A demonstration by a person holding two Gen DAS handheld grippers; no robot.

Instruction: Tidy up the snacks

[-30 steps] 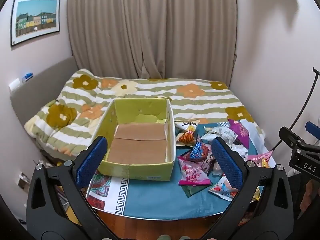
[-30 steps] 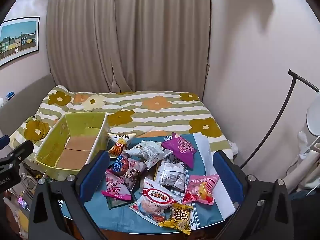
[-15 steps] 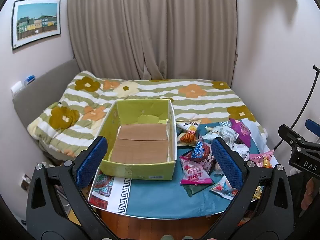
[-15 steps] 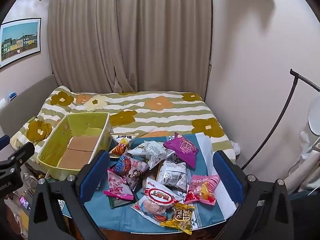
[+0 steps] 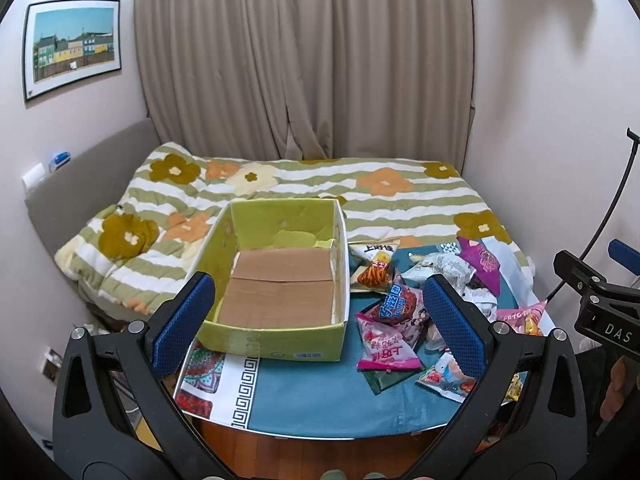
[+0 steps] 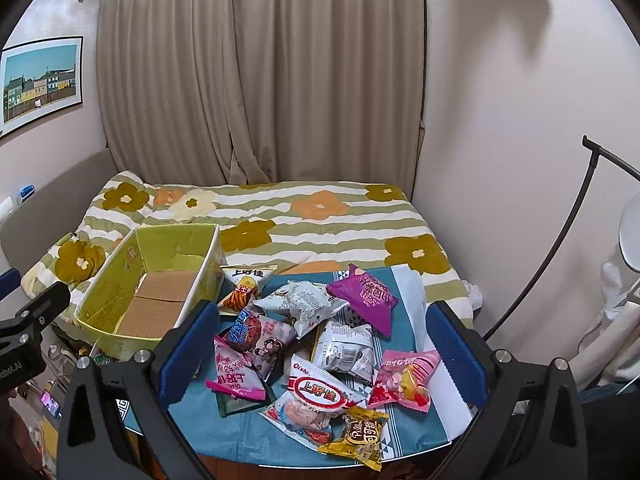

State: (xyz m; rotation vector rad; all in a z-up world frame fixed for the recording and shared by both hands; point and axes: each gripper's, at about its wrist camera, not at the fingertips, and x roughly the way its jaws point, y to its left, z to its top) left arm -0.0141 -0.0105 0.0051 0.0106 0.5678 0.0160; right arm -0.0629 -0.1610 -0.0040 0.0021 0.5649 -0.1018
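A yellow-green cardboard box point(image 5: 264, 342) with a brown bottom stands empty on the left of a small table with a blue cloth point(image 5: 320, 392); it also shows in the right wrist view point(image 6: 100, 300). Several snack bags lie in a pile to its right: a pink bag point(image 6: 234, 380), a red-and-white Oishi bag point(image 6: 316, 396), a purple bag point(image 6: 366, 294), a silver bag point(image 6: 300, 304). My left gripper point(image 5: 318, 326) is open and empty, above the table's near edge facing the box. My right gripper point(image 6: 320, 354) is open and empty, above the pile.
A bed with a striped flower quilt point(image 5: 320, 192) lies behind the table, curtains beyond it. A black lamp stand point(image 6: 560, 240) curves up at the right. The wall is close on the right. Wood floor point(image 5: 300, 452) shows under the table's near edge.
Both views have shifted slightly: the grippers have risen or tilted a little, so table and box sit lower in frame. Nothing on the table has moved. Both grippers stay open.
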